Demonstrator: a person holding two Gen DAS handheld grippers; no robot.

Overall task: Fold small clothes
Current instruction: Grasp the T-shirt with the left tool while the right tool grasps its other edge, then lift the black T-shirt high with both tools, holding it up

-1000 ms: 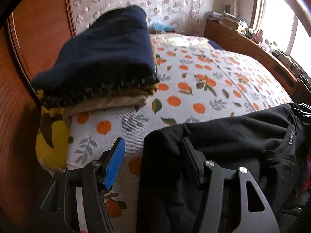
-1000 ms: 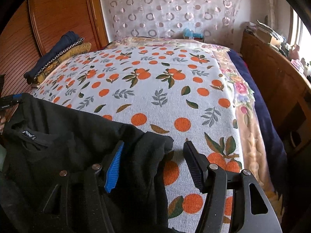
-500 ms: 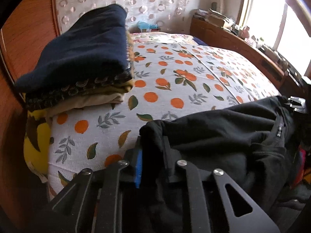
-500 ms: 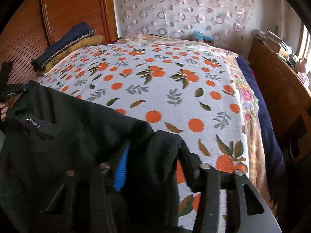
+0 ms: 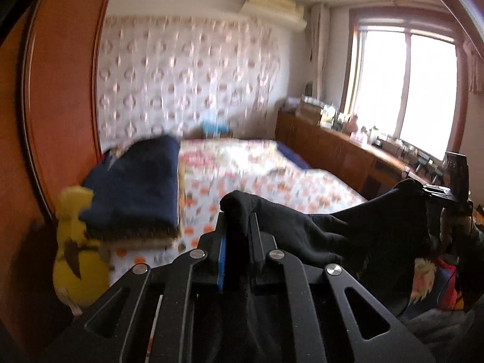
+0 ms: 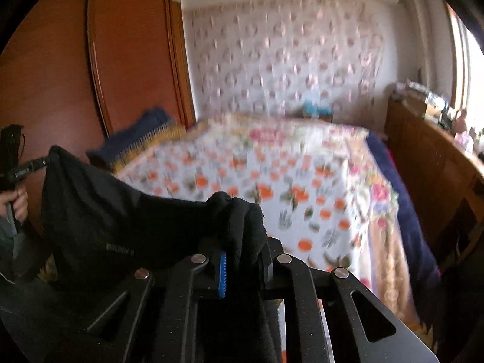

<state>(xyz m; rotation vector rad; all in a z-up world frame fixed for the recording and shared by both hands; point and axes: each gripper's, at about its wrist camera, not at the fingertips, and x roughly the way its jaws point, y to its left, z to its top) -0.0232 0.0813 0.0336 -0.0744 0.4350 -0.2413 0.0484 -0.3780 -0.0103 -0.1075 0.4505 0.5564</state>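
Left wrist view shows the left gripper (image 5: 239, 242) with its jaws clamped on a bunched corner of the soft black knit garment (image 5: 326, 230), and the right wrist view shows the right gripper (image 6: 242, 260) pinching the opposite corner the same way. The garment hangs stretched between the 2 tools, its long axis running from one gripper across to the other, held up in the air at the near edge of the orange-and-leaf patterned bedspread (image 6: 272, 181) (both views are motion-blurred, so finer detail is lost). Neither hand looks nearer the bed than the other.

Ahead of both tools the bedspread is broad and mostly bare, which I judge gives ample room to lay the garment flat. On the left side a folded stack topped by a navy blue cloth (image 5: 136, 187) sits beside the reddish wooden wardrobe panel (image 5: 60, 106); keeping the spread garment right of that stack seems wise. A wooden cabinet (image 6: 429, 157) bounds the bed's right side.
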